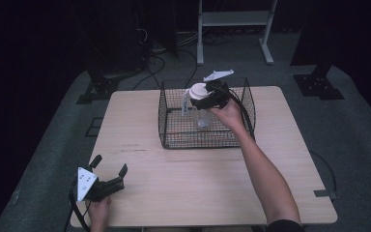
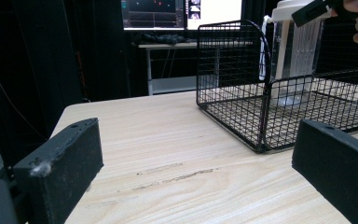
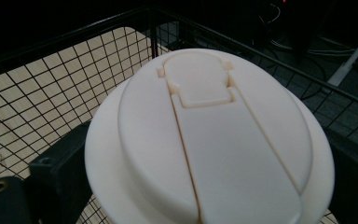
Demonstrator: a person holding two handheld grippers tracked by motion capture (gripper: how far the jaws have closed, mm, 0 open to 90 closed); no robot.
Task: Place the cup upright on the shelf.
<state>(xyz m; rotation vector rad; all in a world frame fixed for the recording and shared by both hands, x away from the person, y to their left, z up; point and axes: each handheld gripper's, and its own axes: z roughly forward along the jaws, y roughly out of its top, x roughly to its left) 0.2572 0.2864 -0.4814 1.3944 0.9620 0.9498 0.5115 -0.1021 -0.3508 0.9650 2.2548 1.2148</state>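
The right gripper [image 1: 200, 95], jaws closed on a clear bottle [image 1: 199, 108] just under its white lid [image 3: 205, 140], holds it upright in the wire basket [image 1: 166, 130]; best moved straight and vertical, while the left gripper [image 1: 110, 166] rests wide open, empty.

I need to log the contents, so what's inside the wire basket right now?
Inside the wire basket stands one clear container with a white lid; the right gripper is closed around it just under the lid. The basket floor beside it looks bare. The lid hides what the container holds.
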